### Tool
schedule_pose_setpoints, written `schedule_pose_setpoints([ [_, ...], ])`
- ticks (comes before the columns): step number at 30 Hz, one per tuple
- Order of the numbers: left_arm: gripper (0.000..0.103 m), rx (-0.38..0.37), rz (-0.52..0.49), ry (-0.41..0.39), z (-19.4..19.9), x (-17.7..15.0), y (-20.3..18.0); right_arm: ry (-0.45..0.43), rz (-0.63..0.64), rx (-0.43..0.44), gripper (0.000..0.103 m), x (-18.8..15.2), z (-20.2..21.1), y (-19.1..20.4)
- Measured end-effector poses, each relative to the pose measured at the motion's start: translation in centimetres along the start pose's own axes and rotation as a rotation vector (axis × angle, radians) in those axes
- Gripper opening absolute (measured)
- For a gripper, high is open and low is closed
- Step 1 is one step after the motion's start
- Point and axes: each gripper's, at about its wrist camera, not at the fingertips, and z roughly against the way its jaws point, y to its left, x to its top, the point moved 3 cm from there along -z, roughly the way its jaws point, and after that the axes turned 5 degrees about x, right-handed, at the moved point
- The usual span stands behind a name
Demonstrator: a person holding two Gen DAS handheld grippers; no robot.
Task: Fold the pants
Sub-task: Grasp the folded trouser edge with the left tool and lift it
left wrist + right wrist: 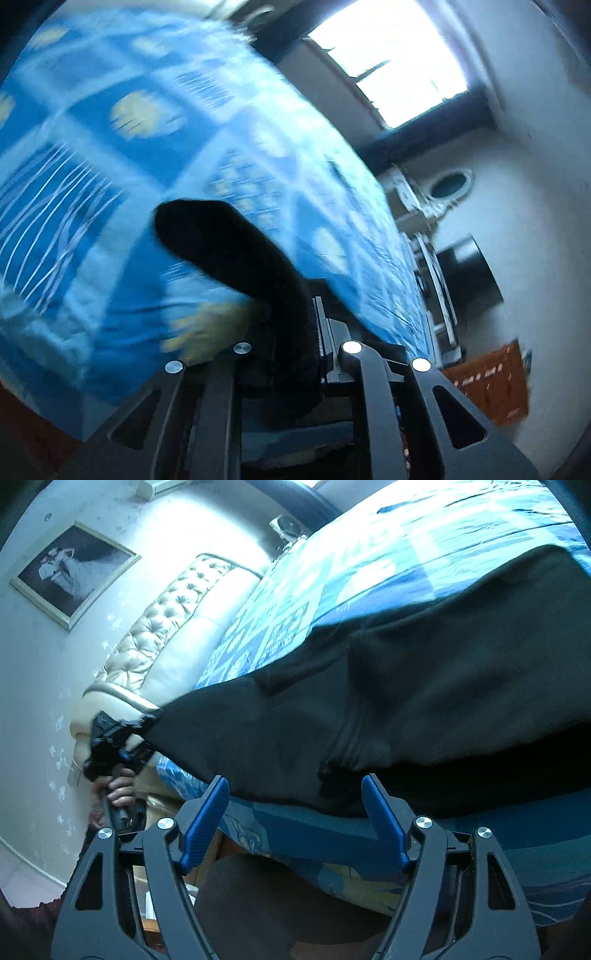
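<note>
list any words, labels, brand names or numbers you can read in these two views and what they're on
None: no readable text in either view.
Framed picture on the wall: a photograph, no caption visible.
Blue bedspread: patterns only, no lettering; blurred in the left view.
Black pants: no label showing.

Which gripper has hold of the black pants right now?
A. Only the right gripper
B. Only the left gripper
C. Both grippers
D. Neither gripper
B. The left gripper is clamped on a strip of the black pants, seen from the right wrist pulling one corner off the blue bedspread, while the right gripper stands open just short of the near edge, its blue pads touching nothing.
</note>
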Motion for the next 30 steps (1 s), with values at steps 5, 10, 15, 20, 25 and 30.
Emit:
schedule_pose_setpoints([
  [5, 0.015, -0.029, -0.186, 0.003, -1.4, -0.4, -9.7, -0.062, -0.017, 0.014, 0.074, 1.1, 2.3, -0.4],
  [10, 0.015, -0.056, -0.332, 0.06, -5.6, -3.1, -17.0, -0.146, -0.048, 0.031, 0.074, 2.4, 5.2, -1.3],
  [15, 0.015, -0.083, -0.37, 0.164, -12.1, -6.9, -21.3, -0.257, -0.099, 0.041, 0.074, 3.6, 9.1, -3.4],
  [20, 0.016, -0.035, -0.448, 0.233, -18.5, -11.3, -23.9, -0.337, -0.164, 0.038, 0.074, 4.2, 11.8, -6.0],
  [25, 0.016, 0.031, -0.49, 0.313, -24.3, -16.2, -24.3, -0.4, -0.223, 0.013, 0.074, 4.0, 13.6, -8.4],
  [30, 0.025, 0.077, -0.504, 0.333, -27.1, -19.5, -23.3, -0.423, -0.271, 0.008, 0.075, 3.8, 13.9, -9.9],
])
